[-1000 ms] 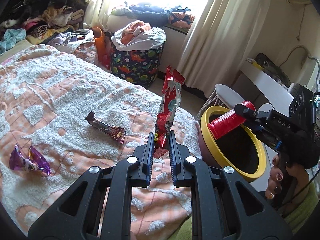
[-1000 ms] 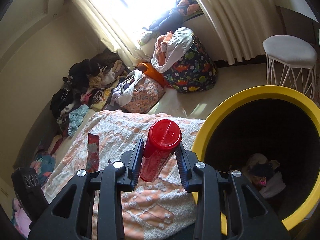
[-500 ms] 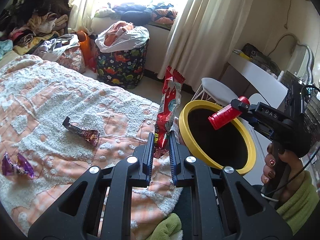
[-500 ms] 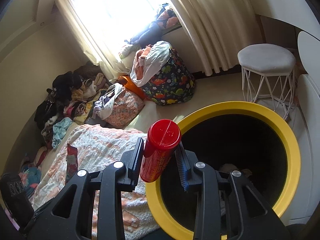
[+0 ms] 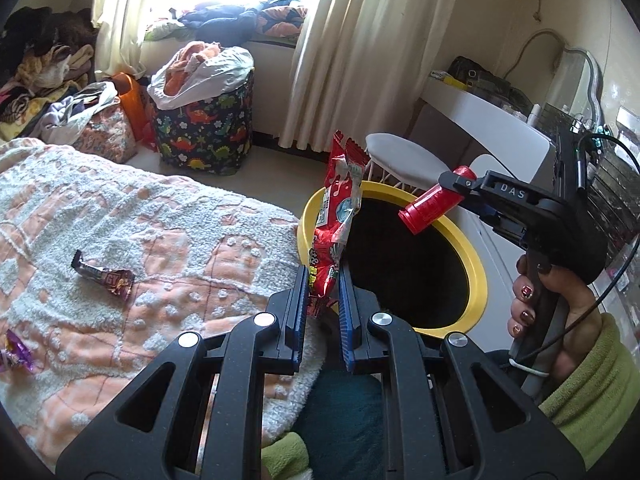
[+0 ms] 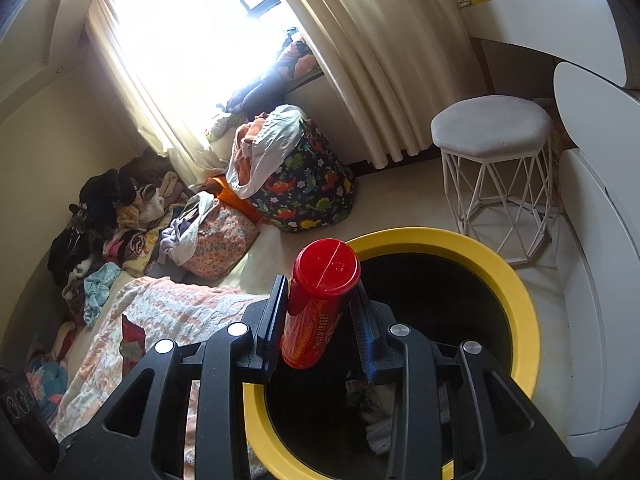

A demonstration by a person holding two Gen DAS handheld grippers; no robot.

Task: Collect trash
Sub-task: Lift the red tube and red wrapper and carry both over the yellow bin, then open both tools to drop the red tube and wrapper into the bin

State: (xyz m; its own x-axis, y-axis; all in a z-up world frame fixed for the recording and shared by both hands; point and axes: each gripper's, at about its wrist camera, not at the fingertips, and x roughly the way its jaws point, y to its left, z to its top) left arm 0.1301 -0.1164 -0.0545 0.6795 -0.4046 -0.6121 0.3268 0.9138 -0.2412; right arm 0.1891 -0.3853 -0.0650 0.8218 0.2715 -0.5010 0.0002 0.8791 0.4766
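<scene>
My left gripper is shut on a tall red snack wrapper, held upright at the near rim of the yellow-rimmed bin. My right gripper is shut on a red tube can, held over the bin's dark opening. The can and right gripper also show in the left wrist view, above the bin. A brown candy wrapper and a purple wrapper lie on the peach blanket. Some trash lies in the bin.
A white stool stands behind the bin, with white furniture to its right. A dinosaur-print laundry bag and piles of clothes sit by the window. The bed edge meets the bin.
Both grippers have moved right, from over the bed toward the bin. The red can is now over the bin's opening and the red wrapper is at its rim.
</scene>
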